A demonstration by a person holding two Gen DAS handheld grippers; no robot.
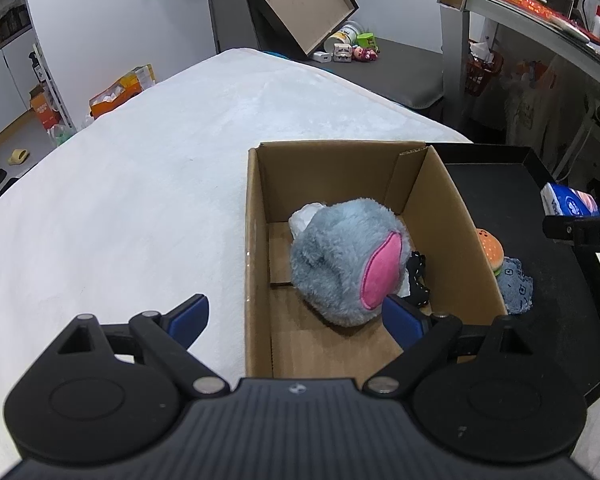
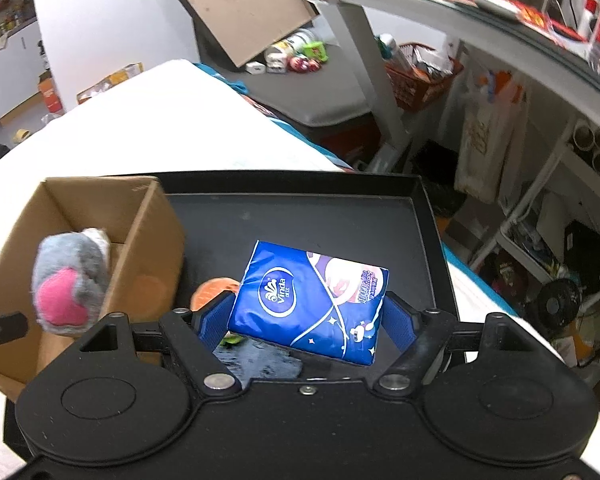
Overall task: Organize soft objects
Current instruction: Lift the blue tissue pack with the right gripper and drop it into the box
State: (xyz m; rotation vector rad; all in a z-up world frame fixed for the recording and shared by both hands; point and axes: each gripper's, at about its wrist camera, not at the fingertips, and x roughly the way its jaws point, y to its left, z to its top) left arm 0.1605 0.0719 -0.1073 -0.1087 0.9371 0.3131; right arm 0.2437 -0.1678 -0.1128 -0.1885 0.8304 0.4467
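A grey plush toy with a pink patch (image 1: 346, 264) lies in an open cardboard box (image 1: 256, 240) on a white blanket. My left gripper (image 1: 296, 318) is open and empty just above the box's near end. My right gripper (image 2: 306, 320) is shut on a blue Vinda tissue pack (image 2: 308, 300), held above a black tray (image 2: 300, 216). A burger plush (image 1: 490, 250) and a blue cloth (image 1: 516, 286) lie in the tray beside the box. The plush (image 2: 70, 284) and the box (image 2: 148, 240) also show in the right wrist view.
A black item (image 1: 418, 280) lies in the box beside the plush. The white blanket (image 1: 120, 200) spreads left of the box. A grey desk (image 2: 420, 12) with clutter stands at the right. A tilted board (image 1: 300, 0) and small toys sit behind.
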